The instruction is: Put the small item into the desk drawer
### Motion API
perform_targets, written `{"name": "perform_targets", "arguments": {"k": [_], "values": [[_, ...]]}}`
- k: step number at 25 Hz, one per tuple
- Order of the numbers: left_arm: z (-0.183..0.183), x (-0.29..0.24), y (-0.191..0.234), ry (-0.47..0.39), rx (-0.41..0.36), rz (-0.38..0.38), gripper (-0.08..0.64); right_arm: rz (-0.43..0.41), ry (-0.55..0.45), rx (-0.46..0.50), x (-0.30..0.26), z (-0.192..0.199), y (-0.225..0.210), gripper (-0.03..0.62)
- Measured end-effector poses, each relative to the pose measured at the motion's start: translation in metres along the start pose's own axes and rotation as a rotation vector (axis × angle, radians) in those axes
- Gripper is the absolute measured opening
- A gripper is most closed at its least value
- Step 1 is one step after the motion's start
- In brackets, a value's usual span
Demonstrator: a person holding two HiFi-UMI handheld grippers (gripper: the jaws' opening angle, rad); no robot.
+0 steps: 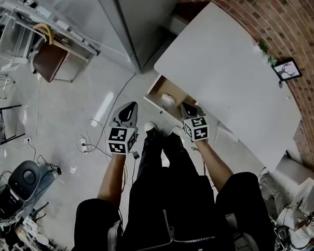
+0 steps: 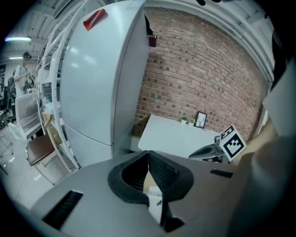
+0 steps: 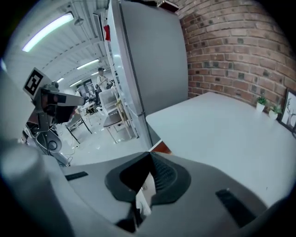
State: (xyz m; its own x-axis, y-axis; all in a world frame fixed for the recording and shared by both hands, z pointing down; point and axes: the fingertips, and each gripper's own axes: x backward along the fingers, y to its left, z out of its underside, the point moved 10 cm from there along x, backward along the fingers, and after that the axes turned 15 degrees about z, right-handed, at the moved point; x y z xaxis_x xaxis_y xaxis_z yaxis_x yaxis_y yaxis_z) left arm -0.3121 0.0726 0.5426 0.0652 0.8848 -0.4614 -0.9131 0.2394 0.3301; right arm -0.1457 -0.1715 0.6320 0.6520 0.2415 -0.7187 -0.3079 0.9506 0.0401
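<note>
While the person stands at the long front edge of the white desk (image 1: 222,67), the small item (image 1: 168,98), a pale rounded thing, lies inside the open drawer (image 1: 154,91). That drawer stands pulled out from under the front edge, close to the worktop's corner nearest the tall white cabinet (image 2: 92,83). Neither gripper touches the item.

Seen from the head view, the left gripper (image 1: 128,114) hangs over the floor just beside the drawer's front, and the right gripper (image 1: 189,109) sits over the drawer's side nearest the person, at the worktop's front edge. How high they are above the drawer cannot be told.

In the left gripper view its two ribbed pads (image 2: 159,169) meet at their tips with nothing between them. The right gripper view shows the same: black pads (image 3: 162,173) pressed together and empty. Each view catches the other gripper's marker cube off to the side.

Along the worktop's far edge, against the brick wall (image 1: 277,23), stand a small picture frame (image 1: 287,69) and a little plant (image 1: 265,47). Cables and a power strip (image 1: 82,144) lie on the floor to the left, and a chair with a brown seat (image 1: 50,62) stands farther off.
</note>
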Motion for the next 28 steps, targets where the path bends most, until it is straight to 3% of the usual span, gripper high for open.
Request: {"name": "perform_targets", "arguments": {"k": [9,15,22,28], "values": [[-0.044,0.002,-0.033,-0.069,-0.099,-0.014,0.021,0.045,-0.211,0.011,0.063,-0.053,-0.032,0.005],[-0.090,0.004,-0.045,-0.168,-0.179,-0.015,0.021,0.073,-0.355,-0.013,0.094,-0.098,-0.054,0.005],[-0.141,0.015,-0.058,-0.276,-0.267,-0.008,0.021,0.077,-0.481,-0.060,0.140,-0.138,-0.071,0.003],[-0.158,0.025,-0.061,-0.301,-0.307,0.000,0.021,0.084,-0.572,-0.067,0.169,-0.165,-0.070,0.003]]}}
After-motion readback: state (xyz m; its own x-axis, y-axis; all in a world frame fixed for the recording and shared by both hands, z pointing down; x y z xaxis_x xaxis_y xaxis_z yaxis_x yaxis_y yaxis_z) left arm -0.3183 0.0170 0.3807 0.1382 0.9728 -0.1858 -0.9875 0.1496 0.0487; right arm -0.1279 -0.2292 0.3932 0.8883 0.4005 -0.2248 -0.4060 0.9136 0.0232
